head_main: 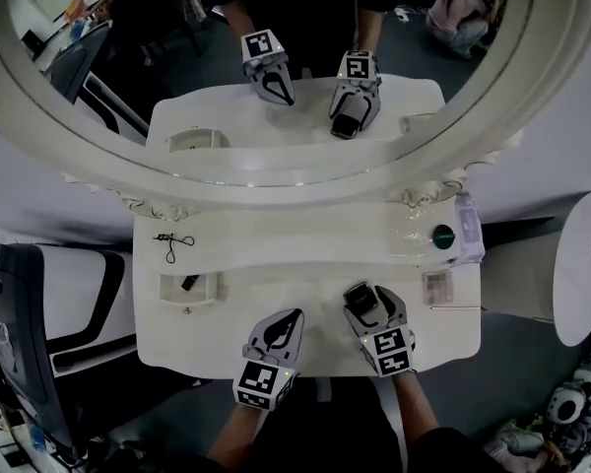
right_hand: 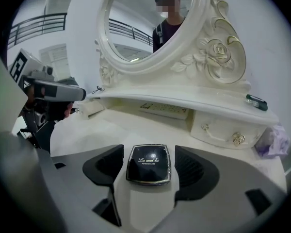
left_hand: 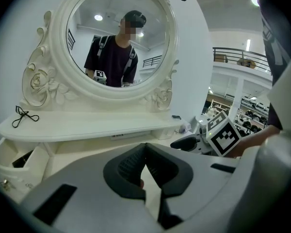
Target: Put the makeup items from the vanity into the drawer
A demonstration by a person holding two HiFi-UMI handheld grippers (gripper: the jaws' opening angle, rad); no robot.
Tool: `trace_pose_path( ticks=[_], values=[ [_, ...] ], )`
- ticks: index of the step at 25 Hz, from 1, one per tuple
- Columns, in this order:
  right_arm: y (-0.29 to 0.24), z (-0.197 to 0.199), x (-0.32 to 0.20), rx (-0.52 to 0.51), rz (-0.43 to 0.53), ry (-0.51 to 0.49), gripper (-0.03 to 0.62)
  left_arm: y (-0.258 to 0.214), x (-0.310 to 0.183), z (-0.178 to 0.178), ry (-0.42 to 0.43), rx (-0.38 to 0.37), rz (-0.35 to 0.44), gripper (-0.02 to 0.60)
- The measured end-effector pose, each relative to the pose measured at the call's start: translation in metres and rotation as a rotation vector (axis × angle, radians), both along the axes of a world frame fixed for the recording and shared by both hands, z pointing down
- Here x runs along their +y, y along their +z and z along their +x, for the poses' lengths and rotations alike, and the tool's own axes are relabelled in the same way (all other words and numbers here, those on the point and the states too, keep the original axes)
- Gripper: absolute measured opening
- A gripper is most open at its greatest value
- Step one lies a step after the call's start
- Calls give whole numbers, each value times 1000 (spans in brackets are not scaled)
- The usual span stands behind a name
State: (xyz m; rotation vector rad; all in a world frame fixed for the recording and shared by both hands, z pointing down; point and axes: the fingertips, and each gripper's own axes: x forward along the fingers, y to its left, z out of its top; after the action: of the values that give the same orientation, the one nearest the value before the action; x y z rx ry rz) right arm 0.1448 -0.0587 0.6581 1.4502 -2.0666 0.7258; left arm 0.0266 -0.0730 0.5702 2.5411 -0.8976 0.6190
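The right gripper (head_main: 366,294) is released, its jaws wide apart on either side of a black powder compact (right_hand: 148,165) and not touching it. The compact lies flat near the front edge of the vanity (head_main: 305,264), right of centre. Just to its left, the left gripper (head_main: 292,315) is clenched and empty. The drawer (head_main: 205,290) at the vanity's left edge stands open.
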Motion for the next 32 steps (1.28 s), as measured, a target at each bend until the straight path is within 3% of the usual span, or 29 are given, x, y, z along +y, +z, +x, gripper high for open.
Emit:
trace_pose_path(
  ticks=[6, 22, 32],
  values=[
    [16, -2, -4, 68, -28, -32, 322, 7, -5, 2, 6, -11, -2, 14],
    [30, -3, -4, 73, -49, -24, 322, 19, 2, -1, -1, -24, -26, 14],
    [10, 4, -3, 58, -10, 16, 322, 3, 3, -4, -16, -7, 4, 14]
  ],
)
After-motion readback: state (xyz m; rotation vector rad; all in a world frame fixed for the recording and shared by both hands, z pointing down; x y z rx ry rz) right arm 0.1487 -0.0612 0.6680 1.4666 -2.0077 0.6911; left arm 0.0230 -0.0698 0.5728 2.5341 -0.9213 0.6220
